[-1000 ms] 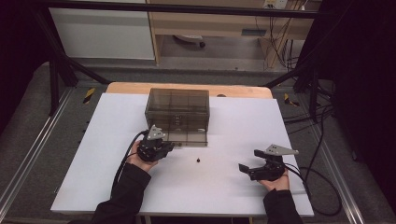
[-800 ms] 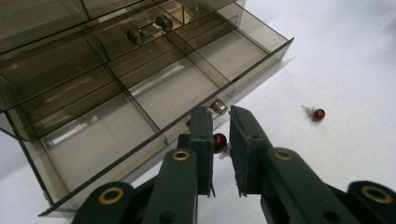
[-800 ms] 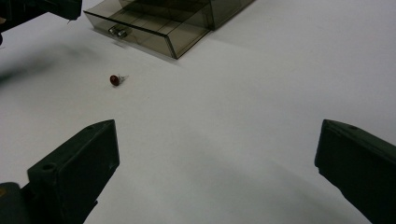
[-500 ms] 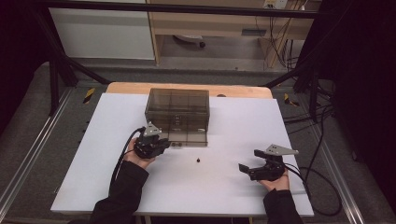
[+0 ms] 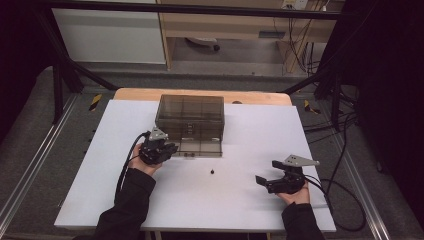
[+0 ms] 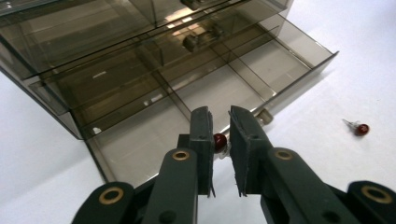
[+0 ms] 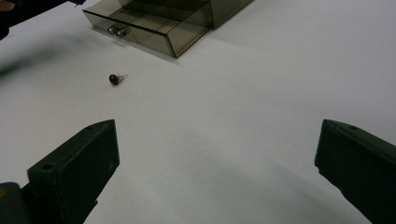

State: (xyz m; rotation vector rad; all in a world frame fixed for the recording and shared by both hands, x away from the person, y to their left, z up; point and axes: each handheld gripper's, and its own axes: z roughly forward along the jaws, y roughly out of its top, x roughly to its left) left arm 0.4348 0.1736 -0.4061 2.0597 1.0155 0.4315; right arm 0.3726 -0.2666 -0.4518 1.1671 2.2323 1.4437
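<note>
The left gripper (image 6: 220, 140) holds a small red-headed pin (image 6: 220, 140) between its two black jaws, which stand nearly together with the red head pinched at their inner faces; the clear shank is barely discernible against the jaw. Directly ahead of and below this gripper lies the open bottom drawer (image 6: 196, 98) of a smoked, translucent drawer cabinet (image 5: 190, 117), pulled out towards the person, with its dividers running away from the jaws and across them. In the left gripper view the held pin sits over the front compartment of the drawer, just inside the front wall, near the small drawer knob (image 6: 265, 115). The judgement is that the step in hand is depositing the pin, and the governing relation is simply vertical: the compartment is beneath the jaws, so a release should drop the pin inside, provided the tips are not past the front wall, which cannot be fully confirmed from the angle. A second red-headed pin (image 7: 114, 78) lies loose on the white table (image 5: 240, 200), to the right of the left gripper and forward-left of the right gripper (image 5: 270, 181), roughly between the two; its pointed end faces away from the drawer in the right gripper view. The right gripper rests near the table's right part with jaws spread wide and nothing between them, well apart from the cabinet. The left gripper appears nearer the loose pin.
</note>
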